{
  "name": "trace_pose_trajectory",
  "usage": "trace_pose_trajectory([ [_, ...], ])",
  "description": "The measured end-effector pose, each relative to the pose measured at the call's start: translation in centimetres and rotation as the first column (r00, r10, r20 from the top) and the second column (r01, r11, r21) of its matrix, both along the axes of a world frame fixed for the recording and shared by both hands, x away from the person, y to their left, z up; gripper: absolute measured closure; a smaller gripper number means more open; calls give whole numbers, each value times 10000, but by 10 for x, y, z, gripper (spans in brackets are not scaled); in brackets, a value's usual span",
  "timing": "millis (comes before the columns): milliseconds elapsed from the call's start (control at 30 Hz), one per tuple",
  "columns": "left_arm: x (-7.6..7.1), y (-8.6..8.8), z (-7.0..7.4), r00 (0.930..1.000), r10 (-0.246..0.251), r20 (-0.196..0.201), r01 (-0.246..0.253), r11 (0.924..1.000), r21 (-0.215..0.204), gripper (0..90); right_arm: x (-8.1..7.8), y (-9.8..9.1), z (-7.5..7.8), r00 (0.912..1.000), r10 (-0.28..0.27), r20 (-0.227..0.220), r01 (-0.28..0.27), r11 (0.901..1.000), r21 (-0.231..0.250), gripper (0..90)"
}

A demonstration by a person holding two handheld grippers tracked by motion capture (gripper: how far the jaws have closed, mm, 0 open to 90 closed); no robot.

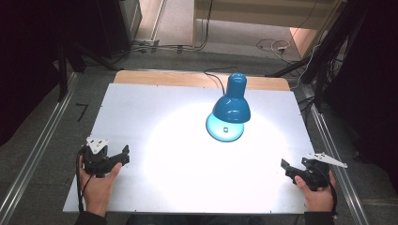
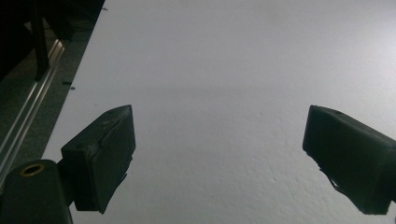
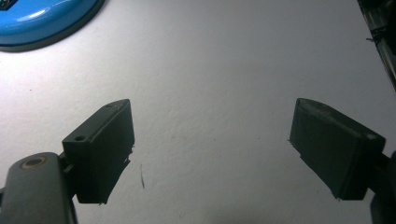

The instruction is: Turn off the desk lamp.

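Seen from the high view, a white tabletop (image 1: 141,108) carries a blue desk lamp (image 1: 230,108) set toward its far side, a little right of centre. Its dome-shaped shade tilts downward over a round blue base, and it throws a bright pool of light across the middle of the tabletop. A black cable (image 1: 213,75) runs from the back of the lamp over the far edge.

At the near left corner, a person's left hand (image 1: 96,183) holds the left gripper (image 1: 123,157), which rests low on the tabletop and points toward the centre. In the left gripper view its two black jaws stand wide apart with bare white surface between them, pinching nothing.

At the near right corner, the right hand (image 1: 317,192) holds the right gripper (image 1: 285,166), also low at the tabletop and aimed inward. In the right gripper view its jaws are likewise spread wide with nothing between them, and the edge of the lamp's blue base (image 3: 44,21) shows at the upper left, well apart from the jaws.

Both grippers lie well away from the lamp. Dark floor, metal rails and loose cables surround the tabletop.
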State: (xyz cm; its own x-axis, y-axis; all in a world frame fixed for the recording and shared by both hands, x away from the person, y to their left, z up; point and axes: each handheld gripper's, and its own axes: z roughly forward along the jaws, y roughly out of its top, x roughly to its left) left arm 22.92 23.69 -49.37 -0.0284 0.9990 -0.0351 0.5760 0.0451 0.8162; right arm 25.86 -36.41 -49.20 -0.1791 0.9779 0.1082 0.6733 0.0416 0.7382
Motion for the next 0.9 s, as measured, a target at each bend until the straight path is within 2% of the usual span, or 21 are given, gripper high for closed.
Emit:
trace_pose_trajectory([
  [233, 0, 4, -2, 10000, 16, 39, -16, 9999, -160, 106, 3, 4, 2, 9999, 56, 102, -55, 10000, -41, 126],
  [300, 0, 3, -2, 10000, 8, 15, -7, 9999, -158, 106, 6, 8, 2, 9997, 221, 144, -219, 9997, -141, 126],
  [467, 1, 0, -4, 10000, -33, -52, 33, 10000, -9, 105, 10, 16, 2, 9978, 563, 351, -556, 9982, -202, 126],
  [667, 1, -1, -3, 10000, -31, 8, 31, 10000, 71, 105, 15, 26, -1, 9955, 878, 352, -873, 9961, -163, 126],
  [900, 2, -2, -4, 10000, 6, -31, -5, 9998, 183, 105, 22, 37, -1, 9946, 955, 397, -955, 9954, -24, 127],
])
